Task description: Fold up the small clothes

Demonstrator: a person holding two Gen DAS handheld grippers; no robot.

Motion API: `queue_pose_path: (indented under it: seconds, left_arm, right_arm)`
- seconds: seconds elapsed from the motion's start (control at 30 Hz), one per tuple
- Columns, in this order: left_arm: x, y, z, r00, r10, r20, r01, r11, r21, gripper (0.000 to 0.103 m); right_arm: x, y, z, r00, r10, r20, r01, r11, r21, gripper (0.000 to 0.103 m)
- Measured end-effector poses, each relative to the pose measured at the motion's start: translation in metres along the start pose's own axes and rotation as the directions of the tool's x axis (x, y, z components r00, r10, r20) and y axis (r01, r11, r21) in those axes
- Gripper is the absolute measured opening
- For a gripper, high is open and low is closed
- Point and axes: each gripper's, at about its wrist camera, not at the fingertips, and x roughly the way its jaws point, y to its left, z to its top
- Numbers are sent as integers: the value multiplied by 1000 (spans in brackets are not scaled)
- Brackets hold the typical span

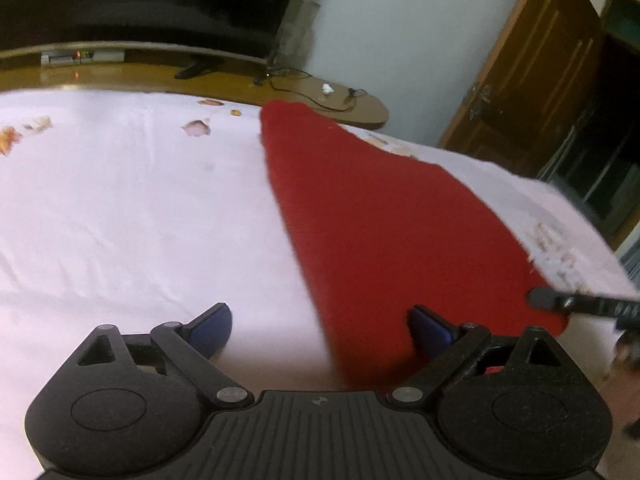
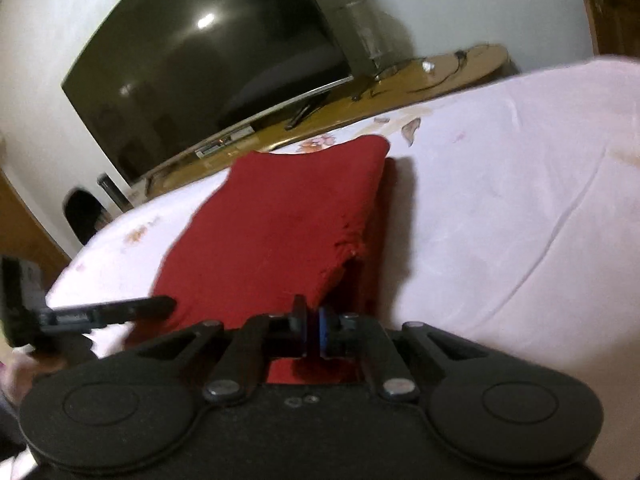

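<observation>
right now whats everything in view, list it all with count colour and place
folded red knit garment: one, red, lying on the sheet, near edge at the claws
floral white bed sheet: one, white with orange flowers, covering the bed
flat black television: one, black, on the bench against the wall
long wooden bench: one, brown, beyond the bed, cables on it
brown wooden door: one, brown, right of the bench
left claw: one, black with blue pads, open, straddling the garment's edge
right claw: one, black, shut at the garment's near edge
</observation>
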Motion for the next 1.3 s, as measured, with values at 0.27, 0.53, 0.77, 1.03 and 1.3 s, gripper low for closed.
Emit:
queue_pose_path:
  seconds: [0.27, 0.53, 0.77, 1.03, 1.3]
  left_arm:
    - [-14, 5, -1, 999, 38, -6, -37, 997, 73, 96]
    - [-17, -11, 35, 995, -13, 95, 10, 999, 35, 95]
    - [26, 4, 41, 998, 25, -65, -26, 999, -22, 98]
    - [22, 10, 50, 992, -122, -41, 118, 988, -102, 94]
    - [49, 18, 48, 963, -239, -123, 212, 958, -195, 83]
  right_arm:
    - [5, -8, -11, 997, -69, -43, 69, 998, -6, 11]
    - [-7, 14, 18, 993, -70, 97, 75, 996, -53, 20]
    - [42, 10, 18, 982, -189, 8, 188, 976, -107, 23]
    - [13, -25, 33, 998, -57, 28, 53, 993, 108, 54]
    - [33, -73, 24, 988, 146, -58, -118, 934, 336, 74]
